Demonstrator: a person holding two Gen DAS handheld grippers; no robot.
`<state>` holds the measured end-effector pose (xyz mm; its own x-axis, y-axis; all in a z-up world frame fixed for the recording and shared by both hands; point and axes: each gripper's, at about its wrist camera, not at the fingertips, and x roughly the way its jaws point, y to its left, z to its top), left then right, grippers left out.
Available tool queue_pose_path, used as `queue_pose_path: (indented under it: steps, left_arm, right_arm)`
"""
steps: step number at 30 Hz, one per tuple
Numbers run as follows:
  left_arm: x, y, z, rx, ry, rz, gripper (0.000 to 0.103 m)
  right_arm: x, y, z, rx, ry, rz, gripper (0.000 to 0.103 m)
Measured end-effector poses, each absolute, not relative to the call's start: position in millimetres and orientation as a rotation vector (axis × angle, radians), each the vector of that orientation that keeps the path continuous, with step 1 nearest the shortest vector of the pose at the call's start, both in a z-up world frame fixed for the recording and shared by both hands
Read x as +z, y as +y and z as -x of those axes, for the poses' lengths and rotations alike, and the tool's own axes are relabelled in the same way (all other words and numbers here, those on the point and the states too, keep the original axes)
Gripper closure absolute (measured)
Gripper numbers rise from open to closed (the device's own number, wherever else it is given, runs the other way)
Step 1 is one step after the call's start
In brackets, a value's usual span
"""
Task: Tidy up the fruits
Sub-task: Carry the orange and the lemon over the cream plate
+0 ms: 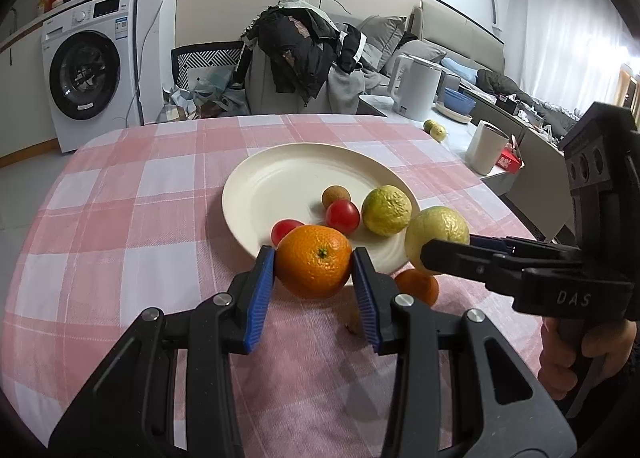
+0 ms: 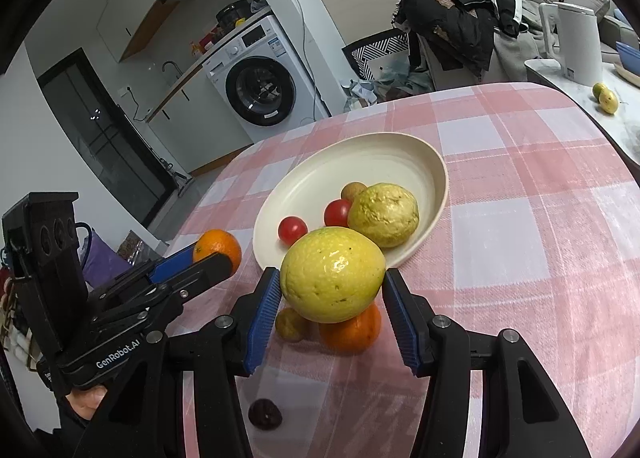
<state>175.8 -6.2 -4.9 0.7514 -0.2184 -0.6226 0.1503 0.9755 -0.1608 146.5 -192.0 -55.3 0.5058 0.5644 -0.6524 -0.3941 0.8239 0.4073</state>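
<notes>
Two hand-held black grippers with blue ribbed pads are seen above a table draped in a pink-and-white checked cloth (image 1: 120, 218), each clenched on a piece of fruit. A round orange mandarin (image 1: 313, 261) is gripped between the pads of the left gripper (image 1: 313, 264) and is held clear of the cloth, just in front of the near rim of a round cream-coloured plate (image 1: 280, 186). A smooth yellow-green citrus fruit (image 2: 333, 273) is clamped in the right gripper (image 2: 332, 290), likewise held at the near edge of the plate.

Four items are shown lying on the plate, all toward its near side: two small red cherry tomatoes (image 1: 342, 216), a small brown round longan-like fruit (image 1: 336, 196) and a wrinkled yellow-green citrus fruit (image 1: 386, 210).

On the cloth beneath the right gripper a second, smaller orange mandarin (image 2: 350, 332) is seen, with a small tan-brown fruit (image 2: 291, 324) just beside it. A dark, shrivelled round fruit (image 2: 265, 413) lies nearer the camera, apart from them.

Beyond the cloth, two more yellow-green fruits (image 2: 604, 97) rest on a pale counter near a white electric kettle (image 1: 418, 86). A white front-loading washing machine (image 1: 90, 70) stands in the background at left.
</notes>
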Motion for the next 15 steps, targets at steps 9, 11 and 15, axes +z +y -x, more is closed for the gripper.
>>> queue_pose_path:
  steps: [9,11,15]
  left_arm:
    - [-17,-8,-202,-0.212,0.717,0.113,0.067]
    - [-19,-9,-206,-0.216,0.723,0.115,0.067]
    - [-23,-13,-211,-0.22,0.728,0.105,0.067]
  right_arm:
    - [-61,-185,-164,0.577,0.866,-0.19,0.05]
    - [-63,-182,-165,0.582,0.871,-0.193,0.05]
    - [-64,-180,-169,0.582,0.871,-0.191,0.05]
